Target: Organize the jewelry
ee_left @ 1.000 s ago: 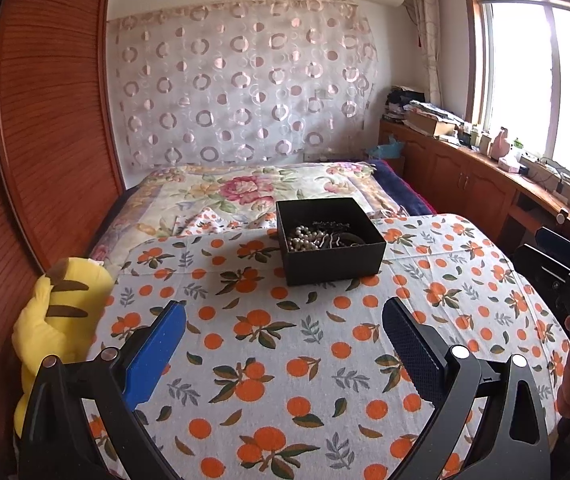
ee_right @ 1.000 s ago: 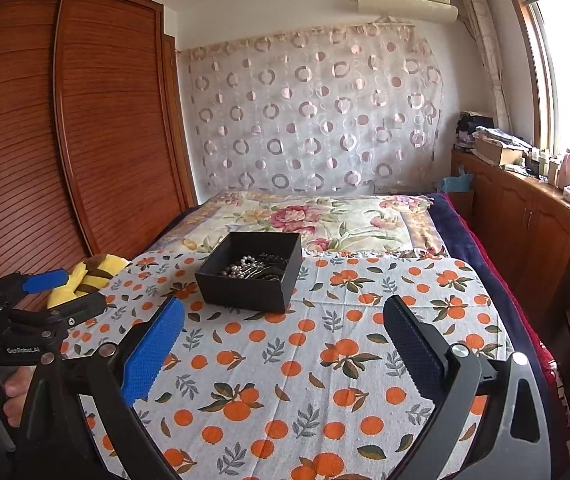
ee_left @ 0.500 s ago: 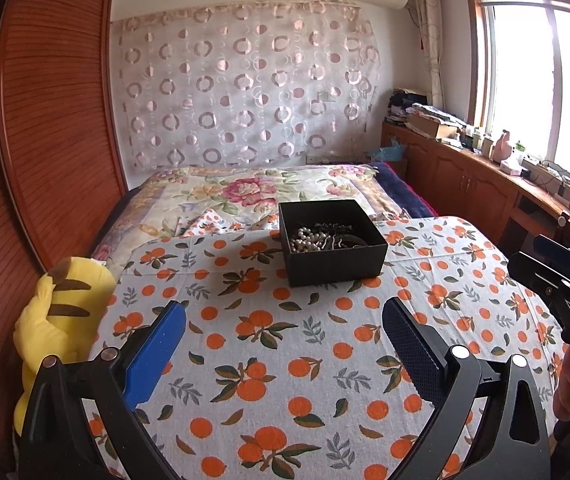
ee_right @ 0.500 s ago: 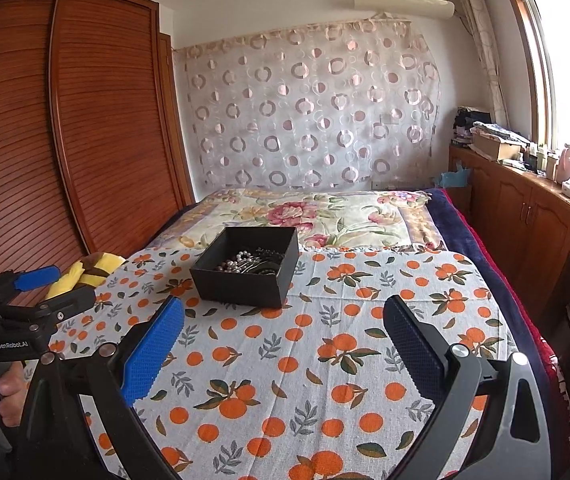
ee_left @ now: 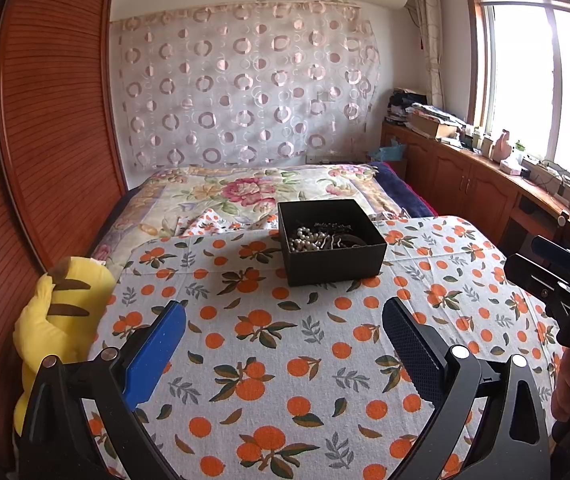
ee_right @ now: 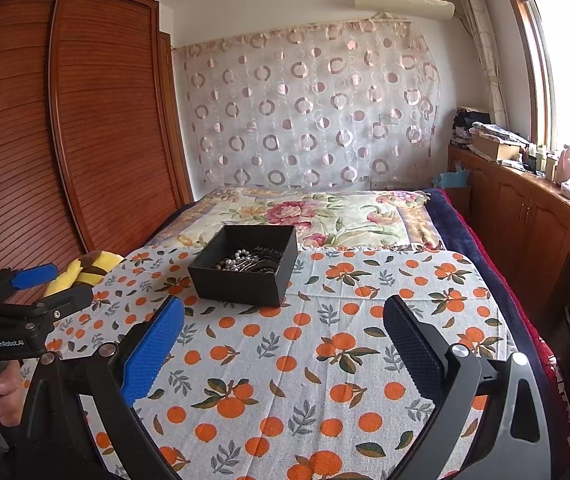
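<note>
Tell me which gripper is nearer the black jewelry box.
Cannot tell; about equal. Left gripper sits back, left of the black jewelry box; right gripper back, to its right. Both open.

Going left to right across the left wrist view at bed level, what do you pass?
Yellow plush toy with brown stripes → open black square box holding pearl beads and dark jewelry → the black right gripper with a blue pad at the frame's right edge.
</note>
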The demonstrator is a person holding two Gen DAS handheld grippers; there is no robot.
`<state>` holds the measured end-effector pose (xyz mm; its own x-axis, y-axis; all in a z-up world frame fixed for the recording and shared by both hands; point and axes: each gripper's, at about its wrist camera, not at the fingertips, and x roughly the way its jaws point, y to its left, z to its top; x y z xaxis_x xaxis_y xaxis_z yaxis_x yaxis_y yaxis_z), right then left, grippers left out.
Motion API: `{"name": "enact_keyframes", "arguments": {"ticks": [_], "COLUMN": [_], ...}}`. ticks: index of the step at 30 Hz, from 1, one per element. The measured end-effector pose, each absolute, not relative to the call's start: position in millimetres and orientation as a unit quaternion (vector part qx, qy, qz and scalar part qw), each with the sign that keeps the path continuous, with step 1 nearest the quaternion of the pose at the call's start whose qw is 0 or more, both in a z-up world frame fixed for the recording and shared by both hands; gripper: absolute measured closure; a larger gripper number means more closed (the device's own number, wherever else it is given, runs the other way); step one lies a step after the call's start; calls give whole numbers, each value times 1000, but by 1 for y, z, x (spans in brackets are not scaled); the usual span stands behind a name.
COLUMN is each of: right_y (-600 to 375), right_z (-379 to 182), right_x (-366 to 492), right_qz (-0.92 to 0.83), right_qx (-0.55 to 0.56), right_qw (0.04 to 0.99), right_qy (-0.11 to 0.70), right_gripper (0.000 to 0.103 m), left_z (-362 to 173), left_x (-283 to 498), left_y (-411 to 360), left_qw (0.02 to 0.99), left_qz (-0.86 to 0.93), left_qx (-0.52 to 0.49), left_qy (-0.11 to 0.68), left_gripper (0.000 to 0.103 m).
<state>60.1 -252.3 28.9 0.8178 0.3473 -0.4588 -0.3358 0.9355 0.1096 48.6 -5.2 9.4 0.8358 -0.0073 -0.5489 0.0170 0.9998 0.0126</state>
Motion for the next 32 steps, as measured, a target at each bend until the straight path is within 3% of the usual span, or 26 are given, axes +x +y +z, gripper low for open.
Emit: {"name": "enact_keyframes", "arguments": {"ticks": [32], "right_y": [-255], "right_z": [24], "right_x": [60], "right_qz": [180], "right_qx": [12], "right_qw": [954], "right_qy": [241], "right_gripper": [3], "left_z": [16], "left_x": [42], "left_y": [-14], "left_qw": [960], "left_qz": [-4], "left_qx": [10], "left_qy": [279], "left_gripper": [8]}}
